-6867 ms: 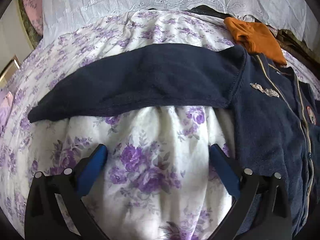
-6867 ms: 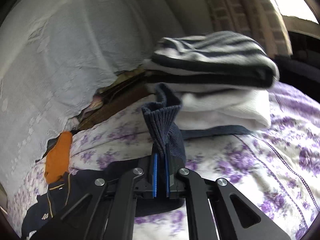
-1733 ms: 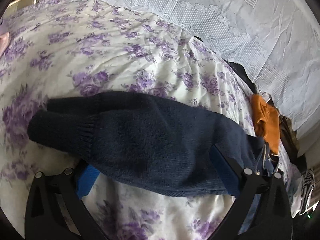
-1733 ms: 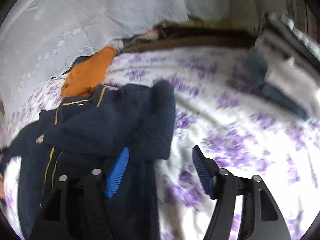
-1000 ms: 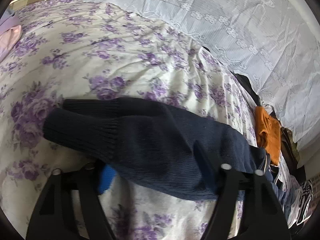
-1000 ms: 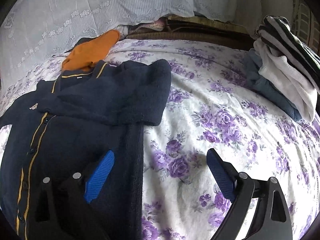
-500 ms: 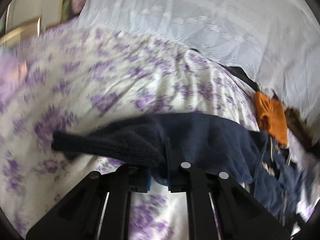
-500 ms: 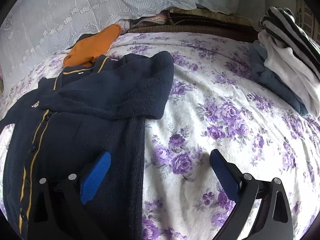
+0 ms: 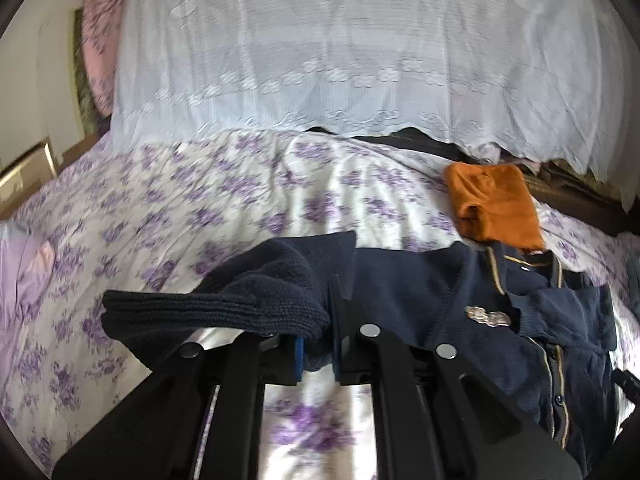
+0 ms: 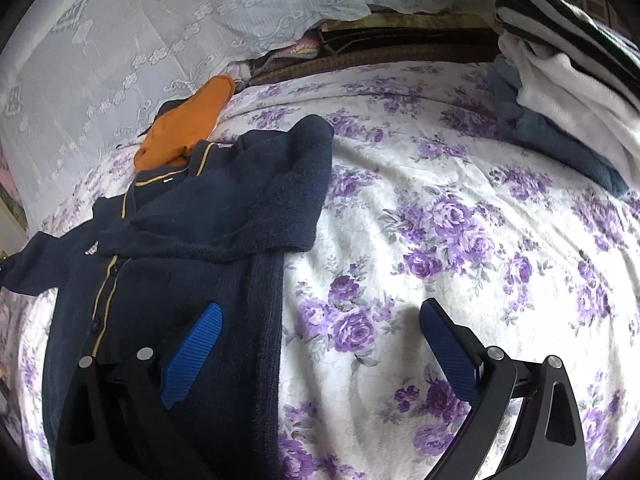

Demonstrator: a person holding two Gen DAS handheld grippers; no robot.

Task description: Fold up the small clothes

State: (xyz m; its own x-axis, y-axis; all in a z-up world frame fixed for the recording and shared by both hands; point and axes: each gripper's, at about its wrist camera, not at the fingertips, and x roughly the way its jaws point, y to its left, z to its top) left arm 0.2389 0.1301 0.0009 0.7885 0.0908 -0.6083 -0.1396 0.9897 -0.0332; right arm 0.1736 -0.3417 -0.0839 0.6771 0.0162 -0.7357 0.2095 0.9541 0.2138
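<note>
The left gripper [image 9: 318,350] is clamped on the navy cardigan's [image 10: 192,248] sleeve [image 9: 224,304]; lay it flat across the cardigan. The right gripper [image 10: 320,344] waits with jaws apart.

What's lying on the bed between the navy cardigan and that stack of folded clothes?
Nothing. In the right wrist view, only bare floral bedsheet stretches from the cardigan to the stack.

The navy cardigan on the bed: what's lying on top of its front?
Its own sleeve, folded across the navy cardigan. The buttons and chest beneath that sleeve are hidden.
</note>
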